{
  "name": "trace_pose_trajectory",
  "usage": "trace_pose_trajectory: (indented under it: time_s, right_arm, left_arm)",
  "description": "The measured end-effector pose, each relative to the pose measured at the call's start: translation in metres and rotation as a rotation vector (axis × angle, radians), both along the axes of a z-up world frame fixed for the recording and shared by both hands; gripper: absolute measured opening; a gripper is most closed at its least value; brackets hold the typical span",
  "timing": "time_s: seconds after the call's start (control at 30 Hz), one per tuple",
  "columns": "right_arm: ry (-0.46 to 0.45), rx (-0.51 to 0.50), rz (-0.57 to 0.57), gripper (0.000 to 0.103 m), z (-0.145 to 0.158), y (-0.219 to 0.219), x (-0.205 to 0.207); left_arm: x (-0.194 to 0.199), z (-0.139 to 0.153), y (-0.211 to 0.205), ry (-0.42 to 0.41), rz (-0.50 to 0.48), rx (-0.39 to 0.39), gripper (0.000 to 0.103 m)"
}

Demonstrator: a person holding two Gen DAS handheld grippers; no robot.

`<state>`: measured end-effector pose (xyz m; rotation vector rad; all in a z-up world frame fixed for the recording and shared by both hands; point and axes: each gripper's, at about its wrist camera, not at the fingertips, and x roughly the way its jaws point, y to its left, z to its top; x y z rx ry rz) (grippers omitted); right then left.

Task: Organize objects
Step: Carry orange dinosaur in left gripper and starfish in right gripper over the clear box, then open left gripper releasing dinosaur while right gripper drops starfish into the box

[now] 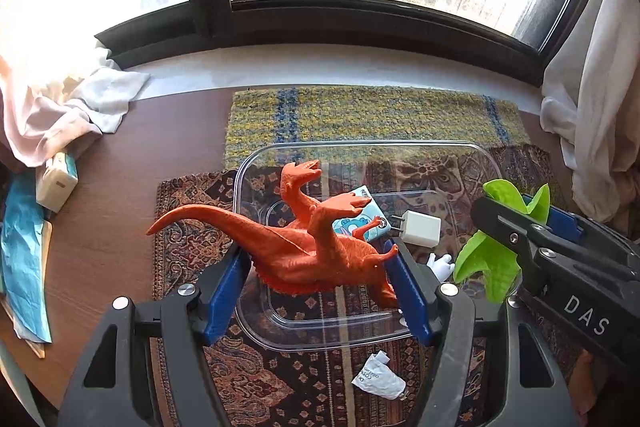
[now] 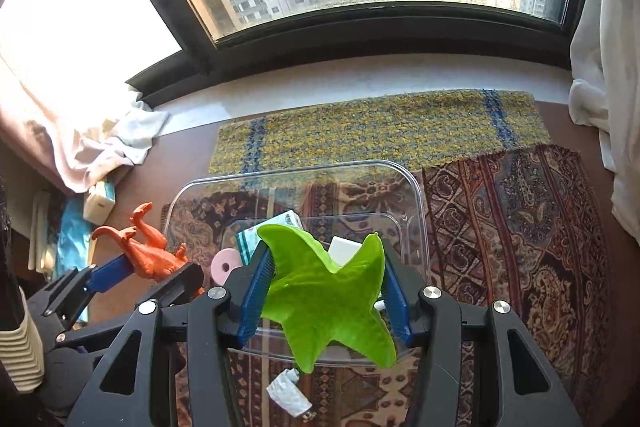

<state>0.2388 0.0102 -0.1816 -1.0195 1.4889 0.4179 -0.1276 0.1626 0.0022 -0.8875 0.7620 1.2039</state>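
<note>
My left gripper (image 1: pixel 320 267) is shut on an orange two-headed dinosaur toy (image 1: pixel 316 247) and holds it over the left part of a clear plastic bin (image 1: pixel 360 147). My right gripper (image 2: pixel 326 279) is shut on a green plush starfish (image 2: pixel 328 287) and holds it above the bin's (image 2: pixel 416 187) near edge. The starfish (image 1: pixel 492 259) also shows at the right of the left wrist view, the dinosaur (image 2: pixel 148 251) at the left of the right wrist view. In the bin lie a white charger (image 1: pixel 420 229), a blue cartoon packet (image 1: pixel 368 219), a pink ring (image 2: pixel 224 267) and a small white figure (image 1: pixel 440 265).
The bin stands on a patterned rug (image 2: pixel 520 227) next to a yellow-blue woven mat (image 1: pixel 360 111) on a brown table. A crumpled paper scrap (image 1: pixel 378 377) lies in front of the bin. Cloths (image 1: pixel 60 107), a small box (image 1: pixel 56 183) and blue paper (image 1: pixel 20 255) lie at left. White curtain (image 2: pixel 600 107) hangs at right.
</note>
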Motion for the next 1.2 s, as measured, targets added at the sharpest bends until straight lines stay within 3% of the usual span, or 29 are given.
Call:
trace_pose_trajectory:
  time_s: [0.5, 0.63, 1.2]
  right_arm:
    - [-0.01, 0.006, 0.044, 0.051, -0.01, 0.012, 0.001]
    - [-0.016, 0.038, 0.103, 0.051, -0.006, 0.029, -0.009]
    - [-0.016, 0.093, 0.177, 0.055, -0.003, 0.053, -0.033]
  left_arm:
    - [0.011, -0.021, 0.014, 0.001, -0.085, -0.101, 0.07]
    - [0.011, -0.015, 0.013, 0.007, -0.086, -0.079, 0.082]
    - [-0.021, 0.004, 0.01, 0.119, 0.009, 0.015, 0.089]
